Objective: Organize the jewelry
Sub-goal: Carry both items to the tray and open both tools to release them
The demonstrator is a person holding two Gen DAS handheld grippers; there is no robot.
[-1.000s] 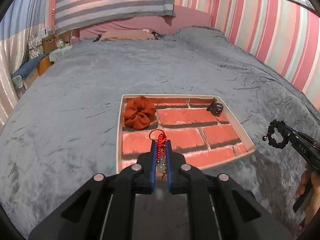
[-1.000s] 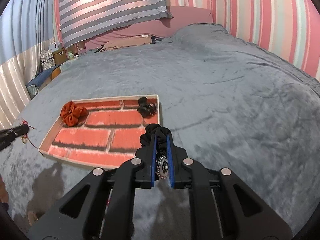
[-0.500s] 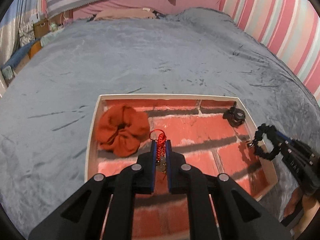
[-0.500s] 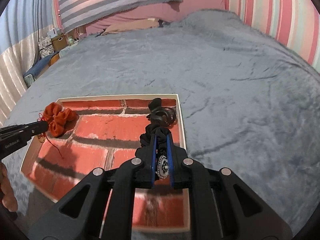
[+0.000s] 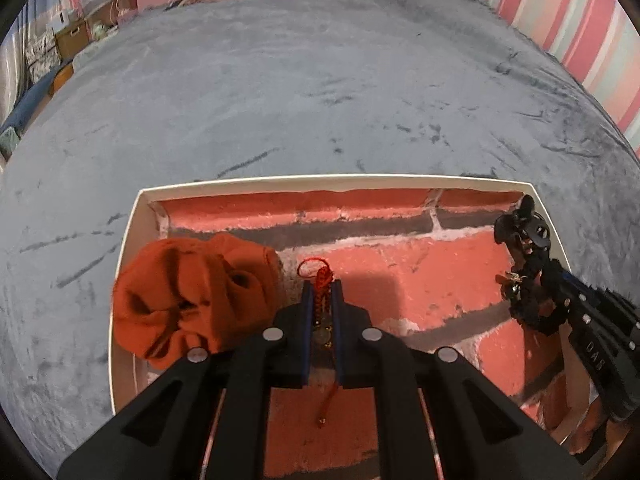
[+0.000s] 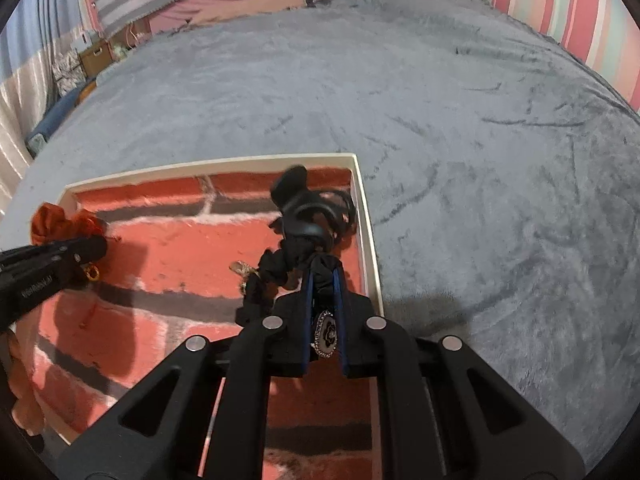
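Two pieces already lie in the tray [image 5: 124, 240]: an orange scrunchie [image 5: 192, 296] at its left and a black clip [image 6: 312, 208] in its upper right corner. Two more hang over it, not yet set down: the left gripper [image 5: 322, 292], fingers clenched on a red cord charm [image 5: 323, 280] at frame centre, and the right gripper [image 6: 323, 276], fingers clenched on a black scrunchie [image 6: 280, 272] just below the clip. Judging by this, releasing both is what remains.

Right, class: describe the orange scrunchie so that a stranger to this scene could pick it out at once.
Find the grey bedspread and, on it, the white-rimmed tray lined with a red brick print. The orange scrunchie lies in the tray's far left corner. It is the only loose, crumpled fabric ring there, unlike the black hair clip opposite.
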